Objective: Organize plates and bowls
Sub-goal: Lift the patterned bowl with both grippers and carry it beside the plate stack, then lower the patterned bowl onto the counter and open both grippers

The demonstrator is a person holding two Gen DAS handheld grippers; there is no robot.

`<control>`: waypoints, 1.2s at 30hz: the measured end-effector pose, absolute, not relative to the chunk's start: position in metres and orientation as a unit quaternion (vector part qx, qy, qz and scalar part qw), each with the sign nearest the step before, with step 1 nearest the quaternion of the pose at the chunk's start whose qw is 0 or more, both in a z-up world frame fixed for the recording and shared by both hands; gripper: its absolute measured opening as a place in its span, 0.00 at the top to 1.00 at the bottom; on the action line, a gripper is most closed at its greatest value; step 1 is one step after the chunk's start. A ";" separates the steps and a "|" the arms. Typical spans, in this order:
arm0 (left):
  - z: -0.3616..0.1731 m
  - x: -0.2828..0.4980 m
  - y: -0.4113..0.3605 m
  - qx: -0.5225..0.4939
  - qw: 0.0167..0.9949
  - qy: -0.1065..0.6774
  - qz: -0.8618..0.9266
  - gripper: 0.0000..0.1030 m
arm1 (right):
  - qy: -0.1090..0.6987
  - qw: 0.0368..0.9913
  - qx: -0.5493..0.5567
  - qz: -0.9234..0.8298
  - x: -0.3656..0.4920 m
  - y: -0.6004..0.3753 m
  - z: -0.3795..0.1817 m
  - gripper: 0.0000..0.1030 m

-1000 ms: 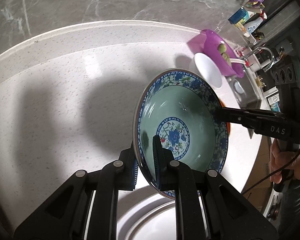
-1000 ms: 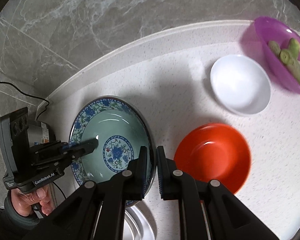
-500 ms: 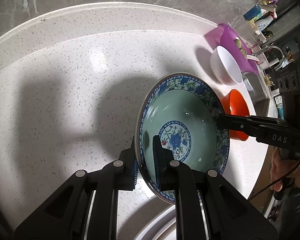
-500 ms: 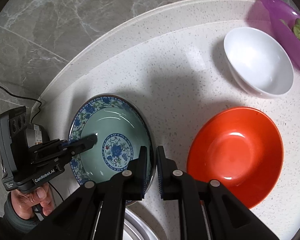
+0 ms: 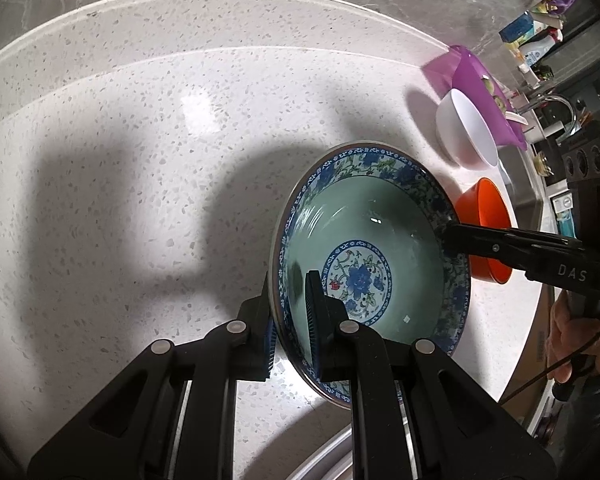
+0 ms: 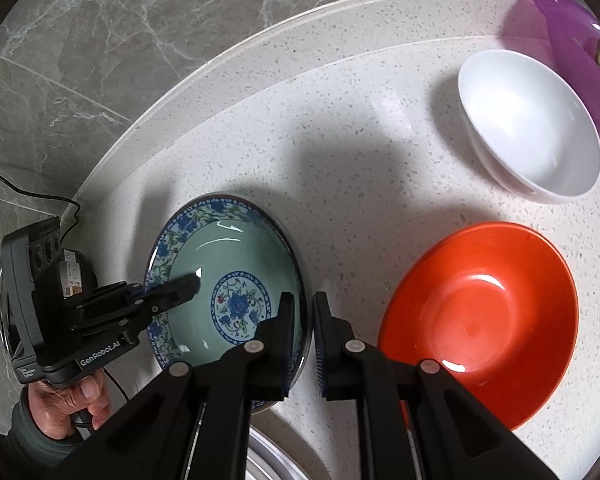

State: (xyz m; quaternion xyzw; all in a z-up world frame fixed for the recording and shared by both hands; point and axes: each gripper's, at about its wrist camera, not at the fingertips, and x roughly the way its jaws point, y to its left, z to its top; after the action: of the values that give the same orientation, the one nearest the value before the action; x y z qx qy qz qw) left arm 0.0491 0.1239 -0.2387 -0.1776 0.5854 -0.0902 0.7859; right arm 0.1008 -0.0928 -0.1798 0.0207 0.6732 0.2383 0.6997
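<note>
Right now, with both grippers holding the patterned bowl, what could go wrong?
1. The left gripper and right gripper each pinch only the thin rim of the blue-and-green bowl, on opposite sides. If either side slips, the bowl could tilt and drop.
2. The red bowl sits close beside the right gripper, so a sideways drift may knock it.
3. A metal rim lies just below; the bowl might strike it.
</note>
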 end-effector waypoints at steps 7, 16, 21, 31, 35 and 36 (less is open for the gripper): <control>-0.241 0.043 0.128 -0.184 0.790 0.578 -0.086 0.83 | 0.667 0.705 0.027 0.239 0.100 -0.093 -0.179 0.85; -0.189 0.006 0.154 -0.205 0.830 0.513 -0.081 0.06 | 0.593 0.768 0.095 0.223 0.076 -0.146 -0.119 0.28; -0.157 -0.009 0.146 -0.187 0.854 0.474 -0.102 0.00 | 0.512 0.810 0.204 0.203 0.019 -0.223 -0.079 0.17; -0.123 0.017 0.094 -0.106 0.879 0.461 -0.054 0.00 | 0.455 0.830 0.264 0.186 0.038 -0.317 -0.066 0.07; -0.103 0.054 0.066 -0.093 0.884 0.456 -0.032 0.00 | 0.476 0.815 0.259 0.207 0.089 -0.321 -0.082 0.07; -0.102 0.067 0.058 -0.085 0.880 0.467 -0.028 0.00 | 0.491 0.812 0.247 0.198 0.108 -0.321 -0.091 0.07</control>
State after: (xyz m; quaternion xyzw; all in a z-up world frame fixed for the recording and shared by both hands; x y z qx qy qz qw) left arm 0.0665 0.0577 -0.1021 -0.0850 0.4666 -0.0280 0.8800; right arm 0.1077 -0.3208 -0.0909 0.2470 0.4907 0.1980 0.8118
